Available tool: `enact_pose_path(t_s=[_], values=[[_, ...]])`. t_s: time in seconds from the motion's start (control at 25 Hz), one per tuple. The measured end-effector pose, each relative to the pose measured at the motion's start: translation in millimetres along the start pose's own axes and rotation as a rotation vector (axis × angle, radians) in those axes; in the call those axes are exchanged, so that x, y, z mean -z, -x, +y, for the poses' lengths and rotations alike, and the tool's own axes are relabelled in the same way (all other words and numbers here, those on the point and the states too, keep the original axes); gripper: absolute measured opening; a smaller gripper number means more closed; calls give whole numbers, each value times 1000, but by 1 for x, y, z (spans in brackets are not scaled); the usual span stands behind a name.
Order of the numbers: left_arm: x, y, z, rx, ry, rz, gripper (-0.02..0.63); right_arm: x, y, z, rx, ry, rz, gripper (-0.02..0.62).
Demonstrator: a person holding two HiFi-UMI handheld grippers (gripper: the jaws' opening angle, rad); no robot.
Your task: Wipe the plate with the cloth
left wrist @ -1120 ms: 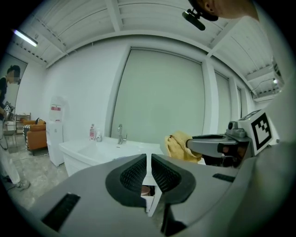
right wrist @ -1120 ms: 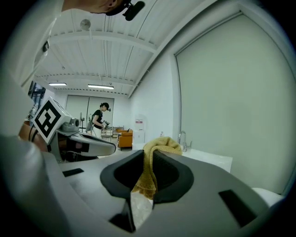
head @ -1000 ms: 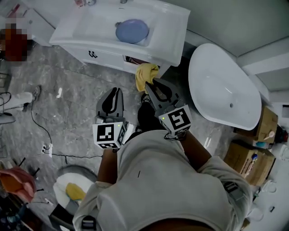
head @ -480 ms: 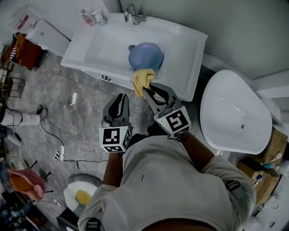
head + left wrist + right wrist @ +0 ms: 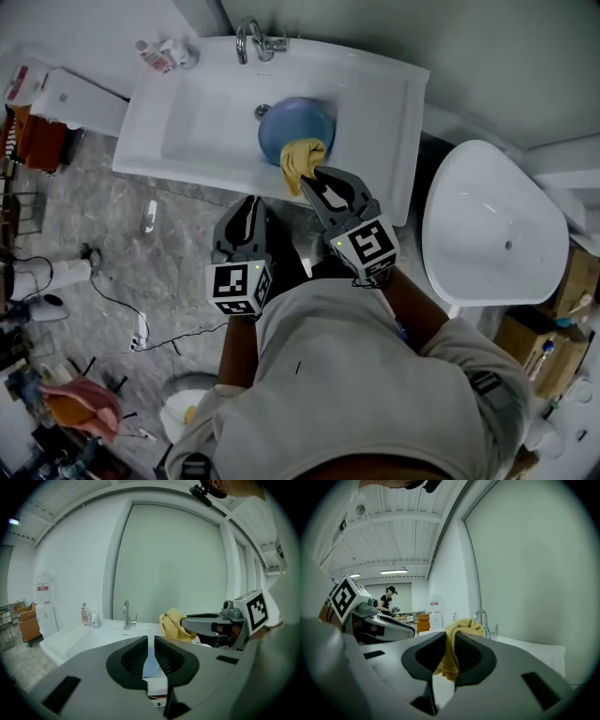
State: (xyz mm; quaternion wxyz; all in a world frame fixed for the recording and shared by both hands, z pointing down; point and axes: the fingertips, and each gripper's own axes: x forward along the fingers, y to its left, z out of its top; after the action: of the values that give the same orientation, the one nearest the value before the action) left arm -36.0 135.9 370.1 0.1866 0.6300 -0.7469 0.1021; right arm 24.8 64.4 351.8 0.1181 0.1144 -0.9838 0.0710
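Head view: blue plate (image 5: 281,127) lies in white sink (image 5: 187,112).
Yellow cloth (image 5: 302,161): over plate's near rim.
Right gripper (image 5: 314,174): jaws clamped on cloth.
Left gripper (image 5: 247,202): jaws nearly together, empty, near sink front.

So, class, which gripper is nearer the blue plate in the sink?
Right. The right gripper, shut on the yellow cloth, is at the near rim of the plate; the left gripper sits short of the sink.
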Motion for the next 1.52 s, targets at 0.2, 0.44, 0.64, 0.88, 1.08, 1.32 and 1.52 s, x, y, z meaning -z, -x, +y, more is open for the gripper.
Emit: enact_pose_path(t_s=[0.2, 0.44, 0.64, 0.88, 1.08, 1.32, 1.52], values=[[-11, -50, 40, 116, 12, 10, 41, -1, -41, -23, 107, 1, 34, 58], [-50, -99, 88, 265, -32, -2, 41, -13, -96, -36, 203, -4, 81, 58], [-43, -137, 114, 396, -75, 66, 41, -8, -134, -50, 309, -18, 122, 58], [-21, -175, 113, 469, -60, 151, 41, 15, -132, -76, 360, -67, 180, 58], [-4, -198, 97, 438, -37, 238, 41, 35, -123, -101, 324, -64, 206, 58], [31, -223, 77, 399, -13, 364, 41, 58, -120, -141, 275, -88, 191, 58], [81, -242, 83, 346, -2, 504, 41, 87, -123, -158, 257, -122, 206, 58]])
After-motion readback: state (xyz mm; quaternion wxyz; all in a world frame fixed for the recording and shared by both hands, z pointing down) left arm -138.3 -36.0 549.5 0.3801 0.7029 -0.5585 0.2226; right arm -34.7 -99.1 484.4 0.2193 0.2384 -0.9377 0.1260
